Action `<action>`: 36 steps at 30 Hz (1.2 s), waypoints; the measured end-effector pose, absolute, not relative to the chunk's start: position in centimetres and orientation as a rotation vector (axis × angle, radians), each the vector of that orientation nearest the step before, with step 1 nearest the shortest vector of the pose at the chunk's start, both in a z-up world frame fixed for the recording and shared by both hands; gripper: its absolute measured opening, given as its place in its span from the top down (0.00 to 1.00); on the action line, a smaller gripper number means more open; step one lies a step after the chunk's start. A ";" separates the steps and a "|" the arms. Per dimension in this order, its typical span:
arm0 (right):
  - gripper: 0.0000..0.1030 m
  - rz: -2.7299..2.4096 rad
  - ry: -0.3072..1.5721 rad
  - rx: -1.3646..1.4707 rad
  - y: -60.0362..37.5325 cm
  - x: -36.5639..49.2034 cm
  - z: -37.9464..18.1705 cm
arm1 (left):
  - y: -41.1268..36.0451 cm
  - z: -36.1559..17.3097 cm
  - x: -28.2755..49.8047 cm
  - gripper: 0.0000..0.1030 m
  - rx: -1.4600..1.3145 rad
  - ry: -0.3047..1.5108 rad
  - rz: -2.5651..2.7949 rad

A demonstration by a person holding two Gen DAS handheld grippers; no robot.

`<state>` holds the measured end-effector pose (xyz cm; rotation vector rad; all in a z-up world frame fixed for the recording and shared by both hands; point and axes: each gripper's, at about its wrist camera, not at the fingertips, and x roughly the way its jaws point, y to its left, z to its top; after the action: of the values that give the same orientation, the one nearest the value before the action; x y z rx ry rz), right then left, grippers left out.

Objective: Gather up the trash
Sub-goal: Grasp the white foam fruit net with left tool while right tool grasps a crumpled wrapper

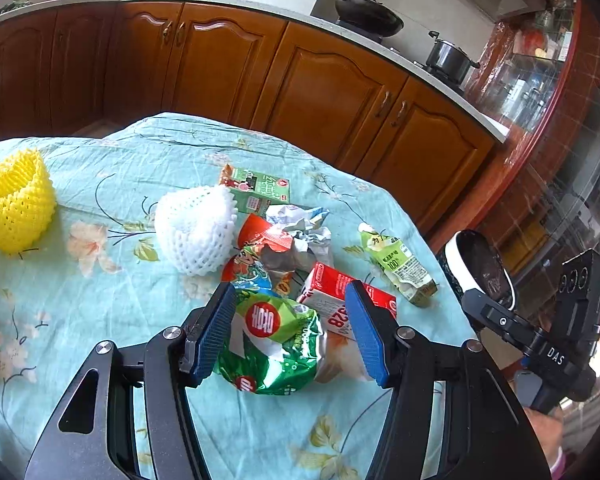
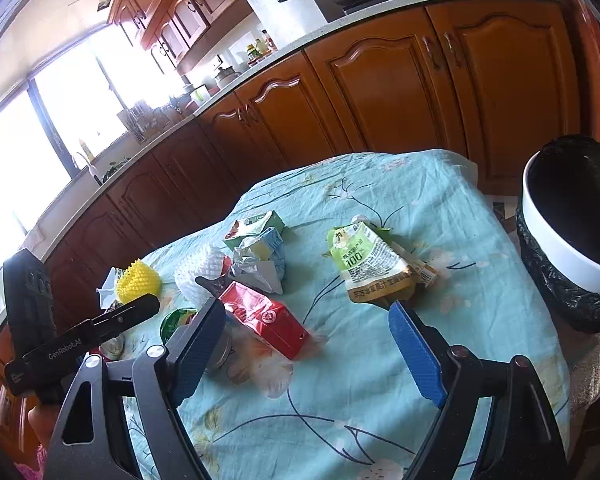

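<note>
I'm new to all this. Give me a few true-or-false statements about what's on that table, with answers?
1. The left gripper is open around a crumpled green snack wrapper. True.
2. The right gripper grips the red drink carton. False: it is open and holds nothing.
3. The yellow foam fruit net lies inside the bin. False: it sits on the floral blue tablecloth.
4. The white bin with a black liner stands beside the table. True.

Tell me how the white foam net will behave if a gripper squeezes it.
The white foam net looks like open mesh, so it will probably squash and spring back. It seems very light and may slide on the tablecloth. Its rounded shape might let it roll a little.
</note>
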<state>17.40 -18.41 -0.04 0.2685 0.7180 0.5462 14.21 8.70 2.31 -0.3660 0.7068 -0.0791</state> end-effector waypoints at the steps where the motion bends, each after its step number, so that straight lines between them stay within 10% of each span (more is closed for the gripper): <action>1: 0.17 0.551 0.721 0.267 -18.0 17.5 -0.1 | 9.0 2.3 14.2 0.44 -0.371 0.707 -0.074; 22: 0.19 0.648 0.801 0.255 -10.6 23.4 -0.1 | 15.5 1.4 18.6 0.44 -0.396 0.731 0.034; 36: 0.49 0.621 0.980 0.261 -6.7 30.2 -3.3 | 15.6 -2.1 23.5 0.47 -0.351 0.838 0.004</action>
<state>30.21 -6.69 -3.32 0.2614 0.9798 0.6207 23.45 15.63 -2.06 -0.3512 0.8377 0.0036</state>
